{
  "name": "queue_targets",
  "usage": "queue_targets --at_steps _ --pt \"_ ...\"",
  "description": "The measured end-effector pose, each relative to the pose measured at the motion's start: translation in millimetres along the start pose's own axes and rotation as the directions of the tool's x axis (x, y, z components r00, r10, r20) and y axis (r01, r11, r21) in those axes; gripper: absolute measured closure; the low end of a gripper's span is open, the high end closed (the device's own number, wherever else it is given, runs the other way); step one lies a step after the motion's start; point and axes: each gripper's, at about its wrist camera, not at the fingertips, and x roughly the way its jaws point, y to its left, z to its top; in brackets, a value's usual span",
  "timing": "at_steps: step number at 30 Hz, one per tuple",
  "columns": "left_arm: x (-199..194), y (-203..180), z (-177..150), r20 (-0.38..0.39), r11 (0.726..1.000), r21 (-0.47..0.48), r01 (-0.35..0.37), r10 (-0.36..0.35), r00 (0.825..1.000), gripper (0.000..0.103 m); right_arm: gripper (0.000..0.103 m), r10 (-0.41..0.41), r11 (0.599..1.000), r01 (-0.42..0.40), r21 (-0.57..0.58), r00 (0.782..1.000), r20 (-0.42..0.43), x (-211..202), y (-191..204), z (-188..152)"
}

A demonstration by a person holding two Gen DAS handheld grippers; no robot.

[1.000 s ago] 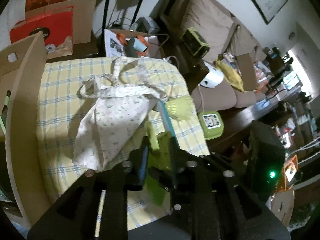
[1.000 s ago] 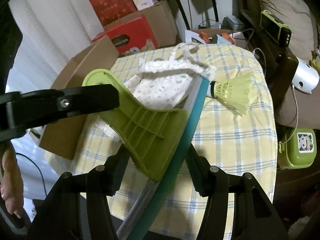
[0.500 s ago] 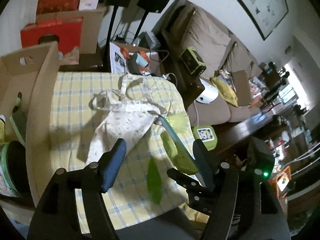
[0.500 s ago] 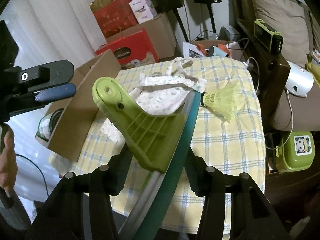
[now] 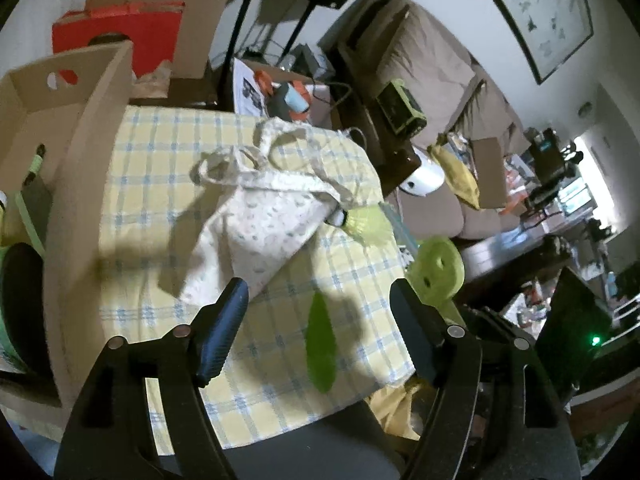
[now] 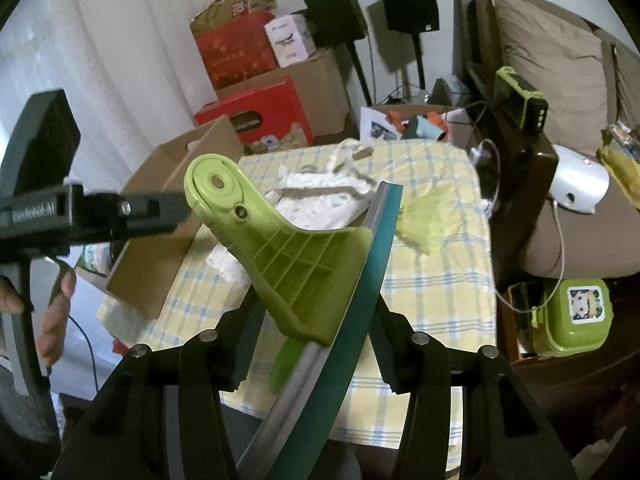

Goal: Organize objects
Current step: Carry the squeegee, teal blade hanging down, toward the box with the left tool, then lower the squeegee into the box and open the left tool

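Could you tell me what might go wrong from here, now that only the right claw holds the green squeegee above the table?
1. The right claw grips the squeegee low on its handle, so the long blade could swing or slip.
2. The left claw has just been opening and holds nothing, so nothing backs up that grip.
3. The blade could sweep the shuttlecock, which lies by the table's edge, onto the floor.

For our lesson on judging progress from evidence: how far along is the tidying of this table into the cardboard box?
Done: a few items, including a green-rimmed tin, already sit in the cardboard box. In hand: the right hand-held gripper, jaws just closing, grips the green squeegee; the left hand-held gripper, jaws just opening, holds nothing. Left: the tote bag, shuttlecock and green leaf lie on the checked cloth.
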Motion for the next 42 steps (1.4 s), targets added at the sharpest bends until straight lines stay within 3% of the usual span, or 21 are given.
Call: queue_targets --at_steps 8,15,19,23,31,42 --pt "-14.6 -10.9 6.4 0.032 0.99 -0.043 0.137 -0.136 0.99 0.031 0.052 -0.095 0.995 0.096 -0.041 0.995 0.009 3.2 4.9 3.6" --pt "-14.6 -26.6 18.3 0.016 0.993 -0.012 0.118 -0.118 0.993 0.033 0.052 -0.09 0.991 0.09 -0.1 0.996 0.007 18.8 29.8 11.3" --pt "-9.2 -24.8 19.9 -0.012 0.995 -0.017 0.103 -0.103 0.995 0.06 0.052 -0.063 0.99 0.064 -0.128 0.998 0.011 24.4 47.0 16.7" --pt "-15.1 -20.3 19.6 0.008 0.998 -0.009 0.064 -0.064 0.998 0.09 0.052 -0.04 0.988 0.041 -0.146 0.999 0.014 28.9 61.4 23.0" --pt "-42.6 13.4 29.1 0.087 0.995 -0.098 0.036 -0.027 0.996 0.095 0.046 0.049 0.989 -0.045 -0.143 0.999 0.021 34.4 78.3 43.7" --pt "-88.1 70.8 52.3 0.188 0.975 -0.221 0.022 0.021 0.982 0.095 0.047 0.165 0.968 -0.161 -0.19 0.986 0.002 57.1 132.2 94.7"
